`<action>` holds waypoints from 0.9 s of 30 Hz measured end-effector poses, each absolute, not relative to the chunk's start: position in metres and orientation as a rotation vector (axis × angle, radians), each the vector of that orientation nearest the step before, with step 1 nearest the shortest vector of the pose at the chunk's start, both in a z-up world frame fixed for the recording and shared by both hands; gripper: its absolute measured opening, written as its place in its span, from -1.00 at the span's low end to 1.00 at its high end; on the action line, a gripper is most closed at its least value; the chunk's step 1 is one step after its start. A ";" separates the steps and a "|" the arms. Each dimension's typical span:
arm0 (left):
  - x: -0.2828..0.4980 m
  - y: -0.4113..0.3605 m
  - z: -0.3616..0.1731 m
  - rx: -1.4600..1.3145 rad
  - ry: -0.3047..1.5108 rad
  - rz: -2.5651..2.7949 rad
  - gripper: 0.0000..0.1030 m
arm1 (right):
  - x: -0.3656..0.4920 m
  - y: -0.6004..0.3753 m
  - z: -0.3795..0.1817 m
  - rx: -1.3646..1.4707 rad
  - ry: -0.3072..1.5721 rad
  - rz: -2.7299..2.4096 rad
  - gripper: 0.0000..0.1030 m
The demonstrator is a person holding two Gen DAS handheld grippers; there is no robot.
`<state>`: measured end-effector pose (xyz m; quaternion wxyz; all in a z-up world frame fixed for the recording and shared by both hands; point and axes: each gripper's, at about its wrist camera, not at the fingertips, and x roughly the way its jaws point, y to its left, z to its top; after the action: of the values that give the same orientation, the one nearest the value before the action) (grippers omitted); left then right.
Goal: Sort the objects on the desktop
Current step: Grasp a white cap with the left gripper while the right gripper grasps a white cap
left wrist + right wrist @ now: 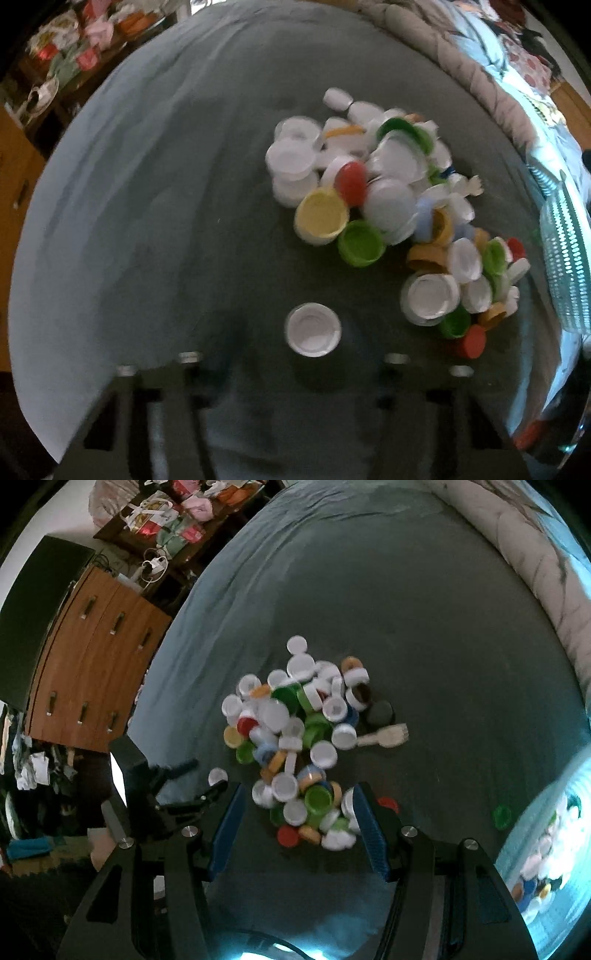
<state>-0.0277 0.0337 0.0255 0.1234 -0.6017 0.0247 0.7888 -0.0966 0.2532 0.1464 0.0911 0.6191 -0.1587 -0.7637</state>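
A heap of bottle caps [384, 206], mostly white with green, yellow, orange and red ones, lies on a dark grey-blue cloth [166, 184]. One white cap [313, 329] lies apart, just ahead of my left gripper, whose fingers do not show clearly in its view. In the right wrist view the heap [295, 738] lies ahead of my right gripper [297, 827], which is open with blue-padded fingers [229, 823] astride the heap's near edge. My left gripper [195, 779] shows there, open, next to the lone white cap [218, 775]. A small white plastic fork [384, 738] lies beside the heap.
A clear plastic container [546, 849] with sorted caps stands at the right. A green cap [502, 816] lies near it. A rolled quilt [535, 565] borders the far right. A wooden dresser [92, 664] and cluttered shelf stand to the left.
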 end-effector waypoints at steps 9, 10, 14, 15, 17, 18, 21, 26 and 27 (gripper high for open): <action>-0.034 0.020 0.050 -1.702 0.003 2.329 -0.40 | -0.151 0.231 0.127 1.733 -0.389 -2.346 0.07; -0.035 0.018 0.055 -1.702 -0.010 2.343 -0.40 | -0.160 0.230 0.122 1.722 -0.374 -2.355 0.07; -0.038 0.004 0.065 -1.715 -0.102 2.375 -0.40 | -0.201 0.219 0.099 1.698 -0.323 -2.376 0.07; -0.039 0.002 0.066 -1.716 -0.112 2.379 -0.40 | -0.209 0.216 0.094 1.701 -0.310 -2.377 0.05; -0.040 -0.002 0.066 -1.726 -0.120 2.381 -0.40 | -0.227 0.210 0.081 1.714 -0.302 -2.374 0.04; -0.040 -0.008 0.066 -1.733 -0.123 2.381 -0.40 | -0.237 0.205 0.075 1.719 -0.286 -2.373 0.03; -0.045 -0.014 0.067 -1.737 -0.139 2.389 -0.40 | -0.257 0.195 0.056 1.754 -0.201 -2.363 0.03; -0.048 -0.026 0.072 -1.723 -0.155 2.408 -0.40 | -0.276 0.185 0.019 1.857 -0.124 -2.311 0.03; -0.051 -0.027 0.073 -1.719 -0.158 2.410 -0.40 | -0.277 0.183 0.013 1.875 -0.117 -2.298 0.03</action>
<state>-0.0511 -0.0265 0.0732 0.0885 -0.5776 -0.0531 0.8098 -0.2775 0.1827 0.0132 0.0864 0.6293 -0.0392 -0.7714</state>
